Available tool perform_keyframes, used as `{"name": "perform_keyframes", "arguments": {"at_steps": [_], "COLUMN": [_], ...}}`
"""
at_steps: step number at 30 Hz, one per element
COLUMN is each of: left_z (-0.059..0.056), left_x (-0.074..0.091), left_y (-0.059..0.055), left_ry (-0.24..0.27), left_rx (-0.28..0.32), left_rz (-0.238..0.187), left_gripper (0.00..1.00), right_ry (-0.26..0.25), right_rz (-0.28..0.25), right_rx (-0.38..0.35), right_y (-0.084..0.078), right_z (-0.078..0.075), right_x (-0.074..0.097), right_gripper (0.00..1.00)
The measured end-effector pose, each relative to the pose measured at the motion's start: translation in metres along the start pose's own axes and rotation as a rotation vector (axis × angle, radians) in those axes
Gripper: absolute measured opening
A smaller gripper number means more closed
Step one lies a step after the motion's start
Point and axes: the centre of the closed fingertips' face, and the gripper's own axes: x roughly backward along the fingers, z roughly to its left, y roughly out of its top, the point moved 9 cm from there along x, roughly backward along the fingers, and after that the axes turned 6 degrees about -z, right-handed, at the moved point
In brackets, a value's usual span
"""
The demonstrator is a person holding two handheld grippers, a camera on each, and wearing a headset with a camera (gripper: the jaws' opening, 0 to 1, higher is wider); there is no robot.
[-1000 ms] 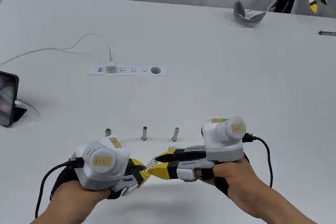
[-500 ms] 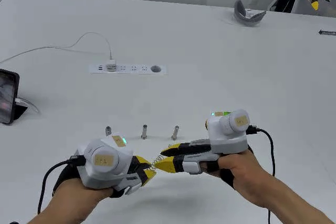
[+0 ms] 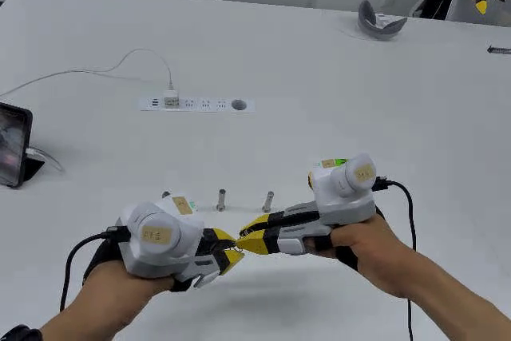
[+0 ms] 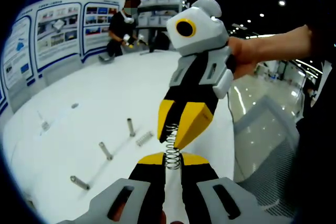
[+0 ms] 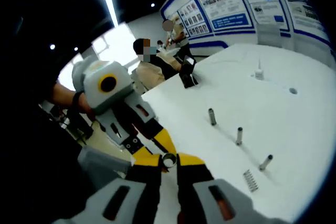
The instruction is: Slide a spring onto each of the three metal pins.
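Three short metal pins stand upright in a row on the white table: left pin point(image 3: 166, 195), middle pin point(image 3: 221, 200), right pin point(image 3: 268, 201); all are bare. Just in front of them, above the table, my left gripper point(image 3: 227, 248) and right gripper point(image 3: 246, 243) meet tip to tip. Both are shut on one small spring point(image 4: 171, 146): its lower end sits in the left jaws, its upper end in the right gripper point(image 4: 185, 125). The spring's round end point(image 5: 168, 159) shows between the right jaws. A second spring point(image 5: 251, 180) lies flat on the table beside the right pin point(image 5: 265, 162).
A white power strip point(image 3: 196, 105) with a plugged cable lies beyond the pins. A dark tablet point(image 3: 12, 148) stands at the table's left edge. A grey curved object point(image 3: 378, 21) rests far back right. Chairs line the far edge. Bare table surrounds the pins.
The two grippers have closed toward each other, so the stretch of spring showing between their tips has shortened. The right gripper has tilted its tips lower. The pins have not moved.
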Motion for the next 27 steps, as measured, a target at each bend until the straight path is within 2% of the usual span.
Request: {"name": "perform_keyframes", "arguments": {"at_steps": [6, 14, 19, 22, 27], "left_z": [-0.001, -0.006, -0.007, -0.007, -0.006], "left_x": [-0.002, -0.005, -0.005, -0.004, -0.002], "left_y": [0.007, 0.012, 0.014, 0.014, 0.011], "left_ry": [-0.037, -0.064, -0.073, -0.075, -0.07], "left_rx": [-0.022, -0.061, -0.084, -0.093, -0.109], "left_rz": [-0.011, -0.005, 0.005, 0.009, -0.007], "left_gripper": [0.1, 0.1, 0.1, 0.1, 0.1], "right_ry": [0.049, 0.125, 0.14, 0.145, 0.137], "right_rz": [0.132, 0.312, 0.351, 0.351, 0.348], "right_rx": [0.141, 0.301, 0.34, 0.337, 0.345], "right_y": [0.013, 0.02, 0.021, 0.021, 0.021], "right_z": [0.001, 0.004, 0.006, 0.007, 0.008], "right_x": [0.004, 0.002, -0.002, -0.002, -0.003], "right_gripper": [0.12, 0.13, 0.13, 0.12, 0.12]}}
